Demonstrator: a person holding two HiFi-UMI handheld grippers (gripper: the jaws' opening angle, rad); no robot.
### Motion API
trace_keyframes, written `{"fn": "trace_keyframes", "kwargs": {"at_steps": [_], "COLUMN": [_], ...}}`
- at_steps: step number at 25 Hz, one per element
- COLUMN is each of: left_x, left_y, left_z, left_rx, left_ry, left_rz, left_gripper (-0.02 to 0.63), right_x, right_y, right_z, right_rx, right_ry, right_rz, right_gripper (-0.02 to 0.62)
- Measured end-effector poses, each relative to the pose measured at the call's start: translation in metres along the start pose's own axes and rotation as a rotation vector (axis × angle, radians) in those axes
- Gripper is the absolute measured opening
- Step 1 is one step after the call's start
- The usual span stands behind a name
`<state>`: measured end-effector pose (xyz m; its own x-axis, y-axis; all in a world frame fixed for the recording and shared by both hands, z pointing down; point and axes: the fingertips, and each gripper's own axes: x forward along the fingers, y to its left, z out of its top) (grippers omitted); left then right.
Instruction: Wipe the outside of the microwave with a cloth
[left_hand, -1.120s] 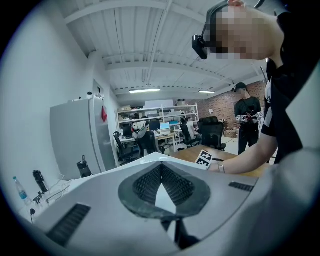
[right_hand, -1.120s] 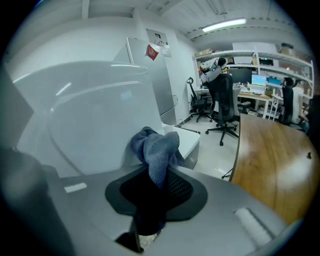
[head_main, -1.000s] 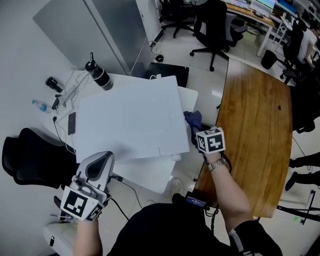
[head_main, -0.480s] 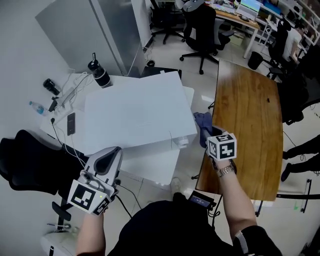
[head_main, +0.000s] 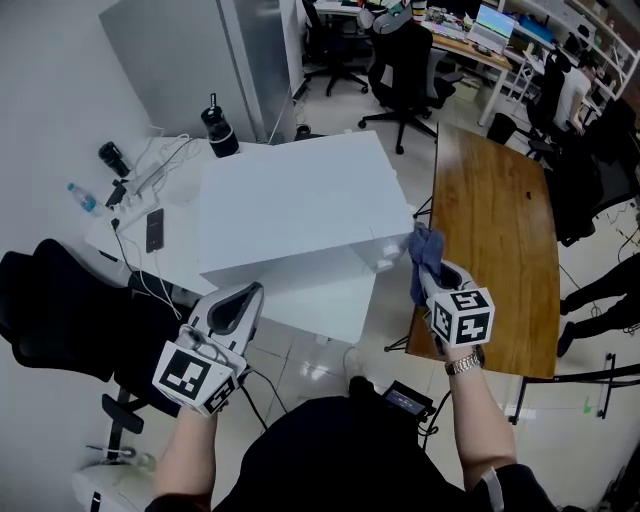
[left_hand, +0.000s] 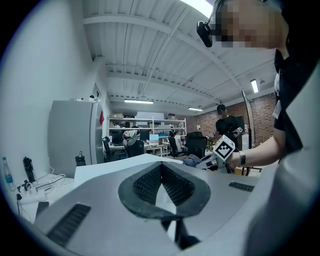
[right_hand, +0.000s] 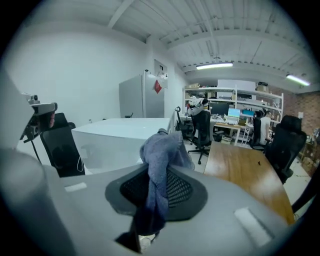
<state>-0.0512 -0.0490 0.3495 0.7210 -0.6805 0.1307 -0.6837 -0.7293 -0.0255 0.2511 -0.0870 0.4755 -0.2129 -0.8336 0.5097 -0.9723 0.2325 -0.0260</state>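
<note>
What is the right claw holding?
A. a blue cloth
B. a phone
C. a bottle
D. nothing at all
A: in the right gripper view the right claw is pinched shut on a blue cloth, which sticks up out of it.
</note>
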Motion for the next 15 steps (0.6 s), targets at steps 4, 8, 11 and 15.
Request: {"fn": "trace_keyframes", "kwargs": {"at_steps": [4,8,11,15], "left_x": [-0.02,-0.043,-0.059,-0.082], "left_y": [-0.004,-0.005,-0.005,0.001], "left_z": [-0.01,-0.015,-0.021,-0.027], "left_rx": [-0.009,-0.012,-0.014,-0.017], "left_ry": [-0.006,-0.011,-0.011,-0.008], "left_rz": [-0.005,0.001,0.011,0.038], "left_gripper": [0.005,0.005,0.005,0.005], "right_x": [-0.019,-0.028,-0.029,-0.022], "right_y": [0.042,0.089,0.124,0.176], "right_z": [0.0,0.001,0.002,0.006], "right_rx": [-0.036,-0.076,-0.104,-0.153], "right_ry": [-0.029,-0.054,-0.072,-0.097], "right_rz": [0.034,0.089,0.139,0.217], "right_gripper": [0.075,0.075,0.075,0.075]}}
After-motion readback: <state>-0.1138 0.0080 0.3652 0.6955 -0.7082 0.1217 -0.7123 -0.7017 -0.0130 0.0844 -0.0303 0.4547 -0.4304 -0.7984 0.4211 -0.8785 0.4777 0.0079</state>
